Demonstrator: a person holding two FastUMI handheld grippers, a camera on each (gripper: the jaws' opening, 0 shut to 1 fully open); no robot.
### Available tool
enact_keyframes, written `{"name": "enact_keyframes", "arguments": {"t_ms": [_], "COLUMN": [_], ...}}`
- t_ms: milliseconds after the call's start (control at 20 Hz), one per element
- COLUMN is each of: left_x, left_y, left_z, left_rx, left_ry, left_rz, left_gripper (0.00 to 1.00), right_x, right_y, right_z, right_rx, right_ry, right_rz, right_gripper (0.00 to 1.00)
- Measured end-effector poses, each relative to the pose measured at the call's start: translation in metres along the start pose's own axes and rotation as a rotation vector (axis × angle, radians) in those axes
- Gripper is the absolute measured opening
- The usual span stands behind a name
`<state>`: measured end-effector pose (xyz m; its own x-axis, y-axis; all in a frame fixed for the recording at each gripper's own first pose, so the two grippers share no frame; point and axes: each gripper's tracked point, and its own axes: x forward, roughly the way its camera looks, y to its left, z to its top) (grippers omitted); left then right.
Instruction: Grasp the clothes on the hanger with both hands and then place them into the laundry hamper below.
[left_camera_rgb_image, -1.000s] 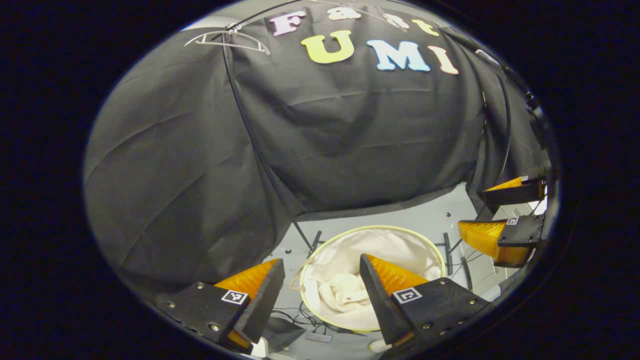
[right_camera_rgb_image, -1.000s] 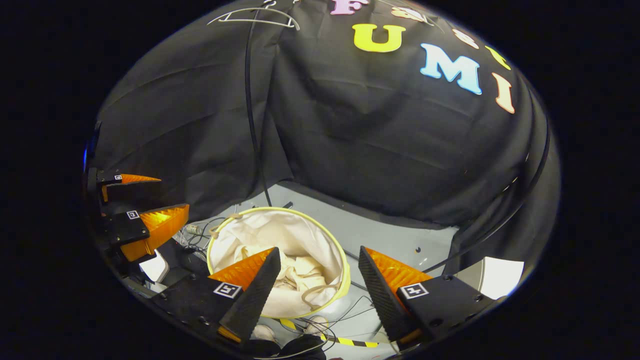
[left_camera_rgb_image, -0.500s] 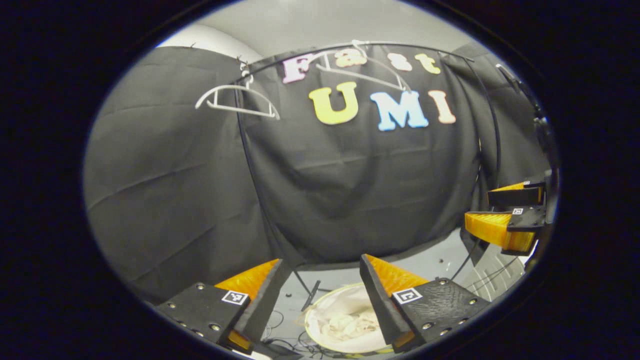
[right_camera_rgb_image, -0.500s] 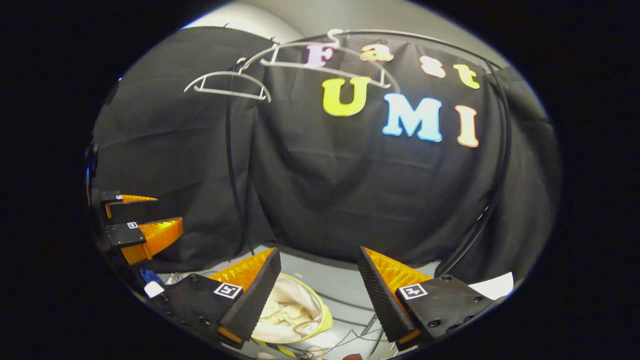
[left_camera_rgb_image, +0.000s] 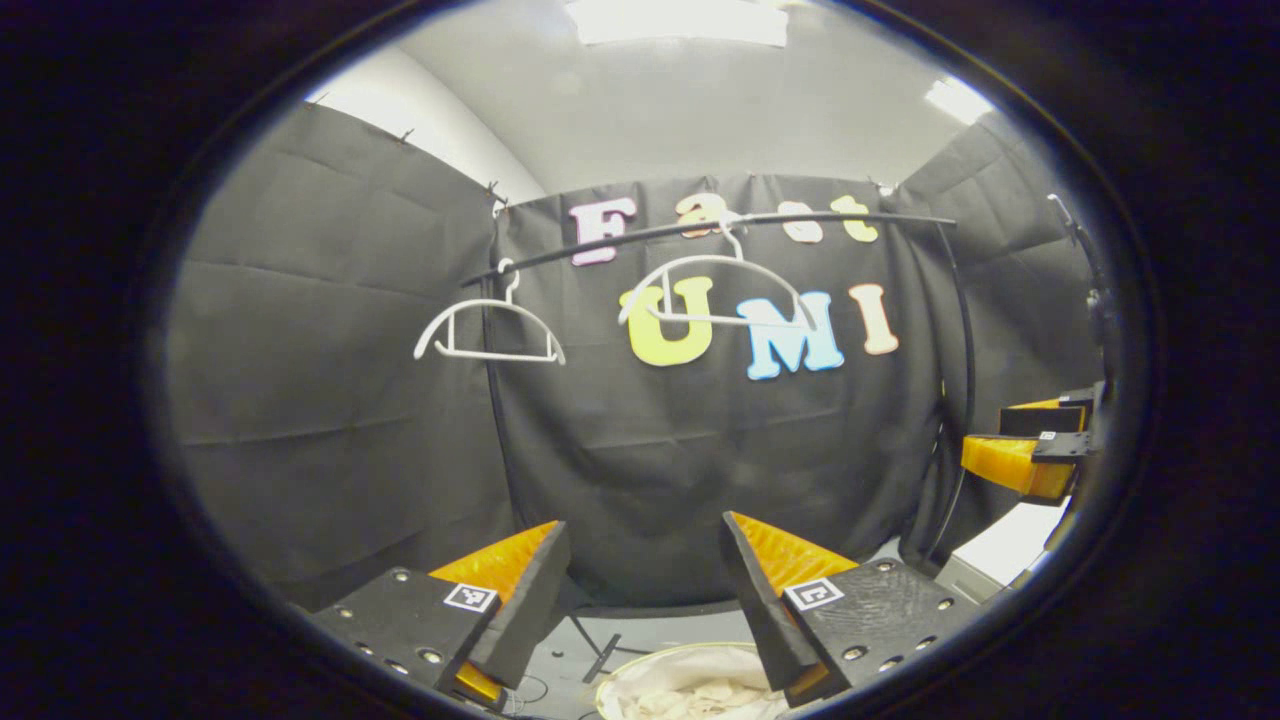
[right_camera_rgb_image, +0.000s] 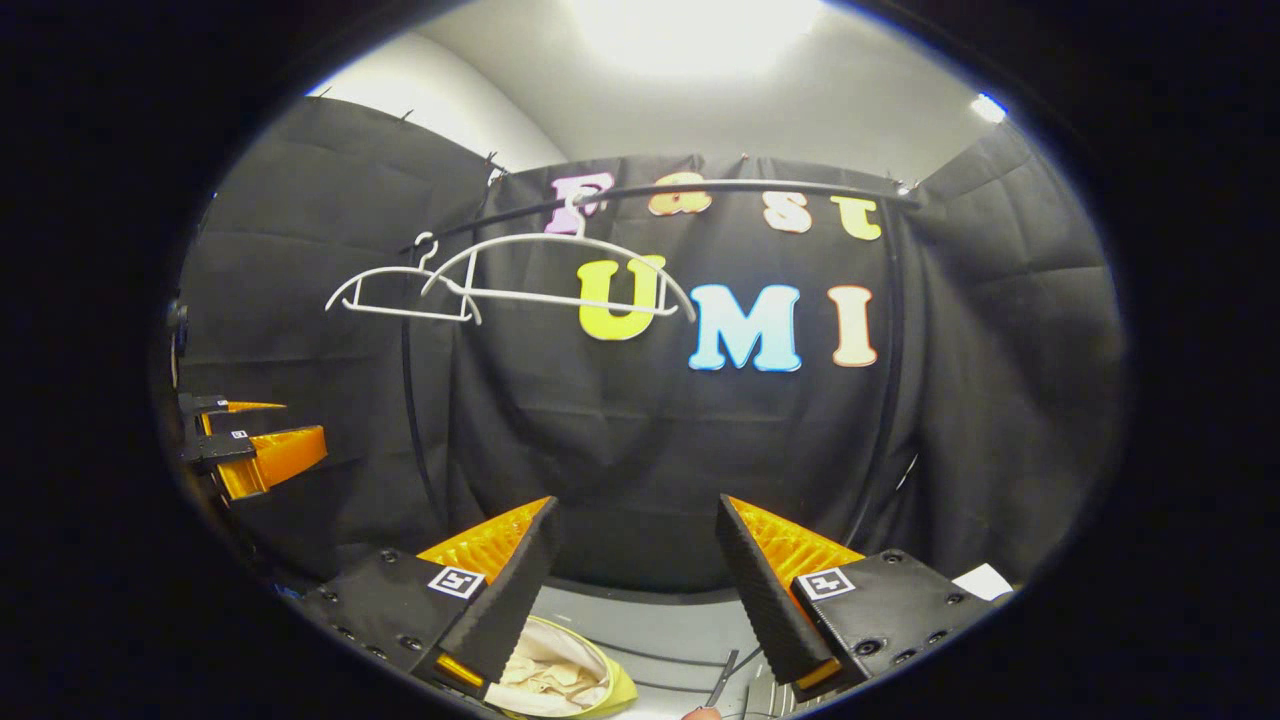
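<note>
Two bare white hangers (left_camera_rgb_image: 489, 330) (left_camera_rgb_image: 716, 293) hang from a dark rail (left_camera_rgb_image: 720, 226) high on the booth wall; they show again in the right gripper view (right_camera_rgb_image: 400, 293) (right_camera_rgb_image: 560, 272). Cream clothes (left_camera_rgb_image: 690, 697) lie in the round yellow-rimmed hamper (left_camera_rgb_image: 660, 655) on the floor, also at the bottom of the right gripper view (right_camera_rgb_image: 610, 690). My left gripper (left_camera_rgb_image: 645, 540) is open and holds nothing, raised above the hamper. My right gripper (right_camera_rgb_image: 635, 515) is open too, nothing between its fingers. Each gripper shows at the side of the other's view (left_camera_rgb_image: 1030, 445) (right_camera_rgb_image: 240, 445).
A dark upright pole (left_camera_rgb_image: 500, 420) of the rack runs down to the grey floor (right_camera_rgb_image: 660, 610). Cables and rack feet (left_camera_rgb_image: 603, 655) lie on the floor beside the hamper. A white sheet (right_camera_rgb_image: 980, 580) lies at the lower right.
Both grippers have tilted and risen from looking down into the hamper to facing the wall and the hangers. The hamper has slid to the bottom edge of both views. Both stayed open.
</note>
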<state>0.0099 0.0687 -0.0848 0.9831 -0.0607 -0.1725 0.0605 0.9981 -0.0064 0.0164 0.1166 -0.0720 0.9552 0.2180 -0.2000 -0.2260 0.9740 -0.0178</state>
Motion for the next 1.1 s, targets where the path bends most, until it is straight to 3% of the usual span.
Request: {"name": "enact_keyframes", "arguments": {"t_ms": [200, 550, 1100], "left_x": [-0.006, -0.035, -0.071], "left_y": [-0.004, -0.02, -0.057], "left_z": [0.035, 0.078, 0.092], "left_rx": [0.009, 0.024, 0.041], "left_ry": [-0.082, -0.155, -0.179], "left_rz": [-0.024, -0.031, -0.032], "left_gripper": [0.89, 0.89, 0.89], "right_x": [-0.02, -0.056, -0.1], "right_y": [-0.024, -0.057, -0.082], "right_z": [0.032, 0.059, 0.063], "right_rx": [0.016, 0.037, 0.053], "right_ry": [-0.098, -0.137, -0.153], "right_rz": [-0.072, -0.145, -0.162], "right_gripper": [0.96, 0.98, 0.97]}}
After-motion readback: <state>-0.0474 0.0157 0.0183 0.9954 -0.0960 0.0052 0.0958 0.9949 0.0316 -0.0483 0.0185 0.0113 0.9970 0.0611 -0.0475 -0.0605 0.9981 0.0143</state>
